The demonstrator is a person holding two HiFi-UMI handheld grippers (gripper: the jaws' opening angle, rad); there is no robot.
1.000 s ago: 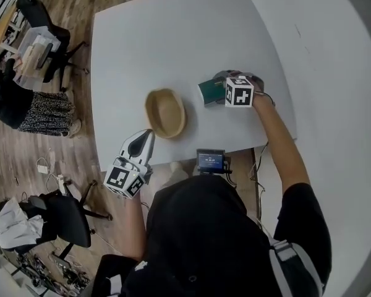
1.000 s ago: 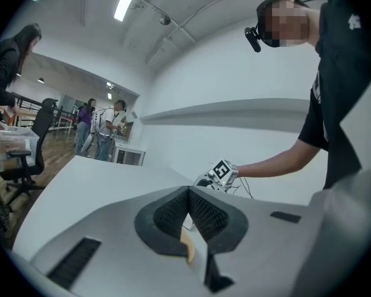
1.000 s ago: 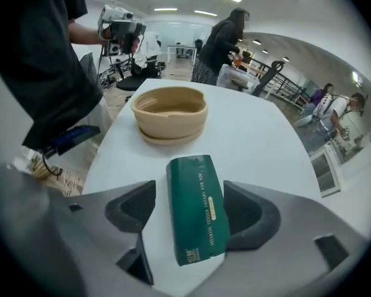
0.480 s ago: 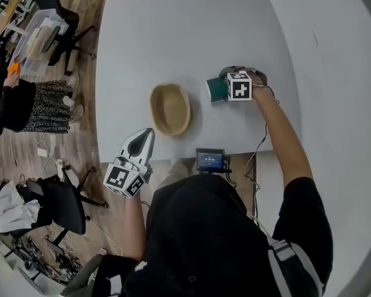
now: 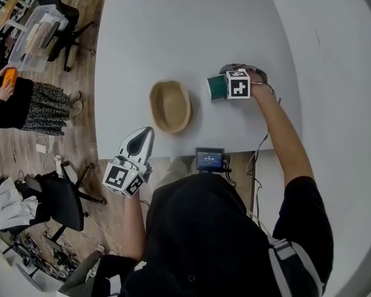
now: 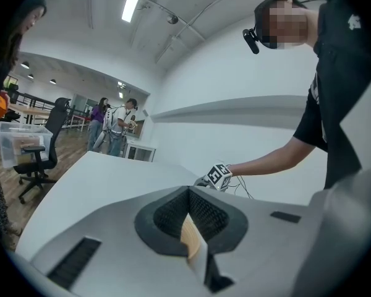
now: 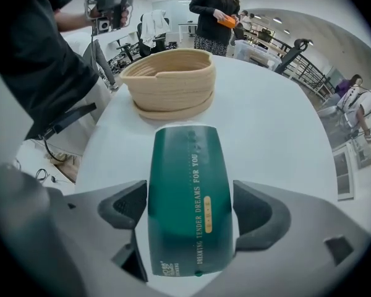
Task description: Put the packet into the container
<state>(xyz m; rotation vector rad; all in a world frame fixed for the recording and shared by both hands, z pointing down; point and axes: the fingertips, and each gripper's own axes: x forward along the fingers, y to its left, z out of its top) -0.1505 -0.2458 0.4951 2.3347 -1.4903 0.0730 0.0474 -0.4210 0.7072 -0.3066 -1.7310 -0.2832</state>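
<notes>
My right arm stretched to the right of centre in the head view, and my right gripper (image 5: 221,86) (image 7: 191,212) pointed straight down at the white table (image 5: 173,36), its jaws just opened wide and released, straddling the one green packet (image 5: 216,87) (image 7: 188,190) that lay flat on the tabletop. My left gripper (image 5: 145,135) (image 6: 195,246) hung at lower left, off the table's near edge, jaws clenched together and empty. One woven basket (image 5: 170,106) (image 7: 170,82) stood left of the packet, apart from it, and one small screen device (image 5: 210,159) sat at the near edge.
</notes>
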